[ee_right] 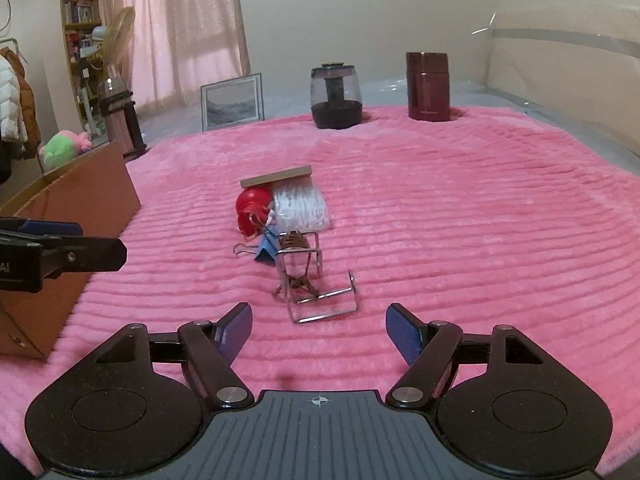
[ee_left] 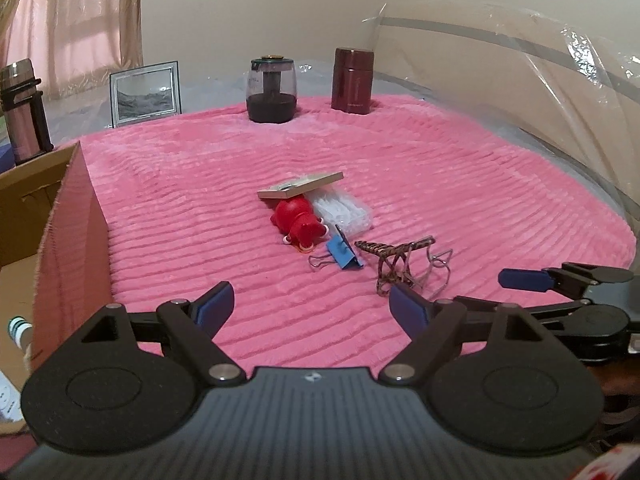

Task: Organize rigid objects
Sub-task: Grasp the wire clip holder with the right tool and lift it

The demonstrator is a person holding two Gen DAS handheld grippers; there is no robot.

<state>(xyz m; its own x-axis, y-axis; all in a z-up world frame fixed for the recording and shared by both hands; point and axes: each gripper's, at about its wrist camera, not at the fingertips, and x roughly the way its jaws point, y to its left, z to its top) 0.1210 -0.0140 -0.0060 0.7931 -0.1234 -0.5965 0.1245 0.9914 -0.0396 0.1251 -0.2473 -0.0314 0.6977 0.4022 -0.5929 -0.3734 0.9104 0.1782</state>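
A small heap lies mid-way on the pink ribbed cloth (ee_left: 440, 168): a red toy figure (ee_left: 298, 216), a clear plastic box (ee_left: 344, 212), a flat tan board (ee_left: 300, 186) resting on them, a blue binder clip (ee_left: 340, 254) and a wire frame with brown cord (ee_left: 400, 260). The heap shows in the right wrist view too: toy (ee_right: 252, 208), box (ee_right: 302, 206), board (ee_right: 276, 176), clip (ee_right: 266, 252), wire frame (ee_right: 316, 284). My left gripper (ee_left: 312, 306) is open and empty, short of the heap. My right gripper (ee_right: 319, 328) is open and empty, just before the wire frame.
A cardboard box (ee_left: 68, 216) stands at the left (ee_right: 80, 200). At the cloth's far edge stand a picture frame (ee_left: 146, 94), a dark glass jar (ee_left: 272, 90) and a maroon flask (ee_left: 353, 80). A brown thermos (ee_left: 22, 112) stands far left. Clear plastic sheeting (ee_left: 540, 60) rises on the right.
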